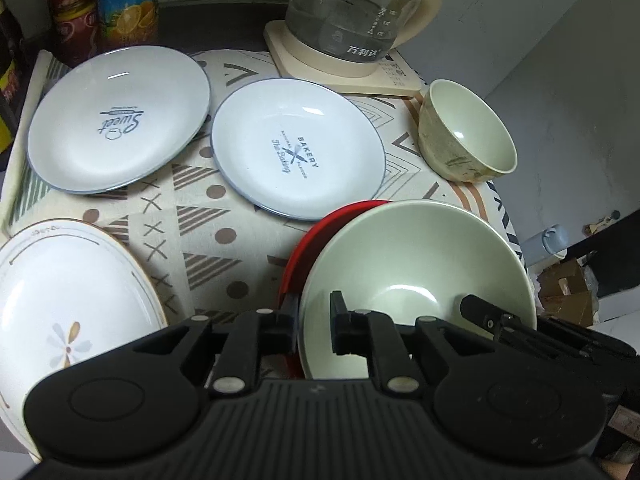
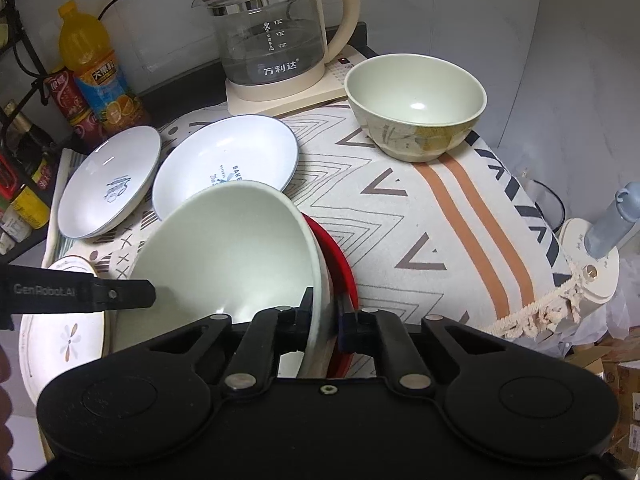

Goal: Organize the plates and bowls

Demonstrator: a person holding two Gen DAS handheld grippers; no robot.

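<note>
A large pale green bowl [image 1: 420,264] [image 2: 232,248] sits tilted in a red dish [image 1: 316,232] [image 2: 340,268] near the table's front edge. My left gripper [image 1: 316,316] is shut on the bowl's left rim, one finger inside and one outside. My right gripper [image 2: 328,318] is shut on the opposite rim, with the red dish's edge beside its outer finger. A small patterned bowl [image 1: 468,136] [image 2: 416,100] stands at the far right. Two blue-rimmed plates, "Bakery" [image 1: 296,148] [image 2: 224,156] and "Sweet" [image 1: 120,120] [image 2: 108,184], lie behind. A flower plate [image 1: 60,300] [image 2: 64,340] lies front left.
A glass kettle [image 1: 348,12] [image 2: 272,32] on a cream base stands at the back. Drink bottles [image 1: 128,0] [image 2: 92,64] line the back left. The patterned cloth [image 1: 224,248] [image 2: 420,216] drops off at the right edge, beside a grey wall.
</note>
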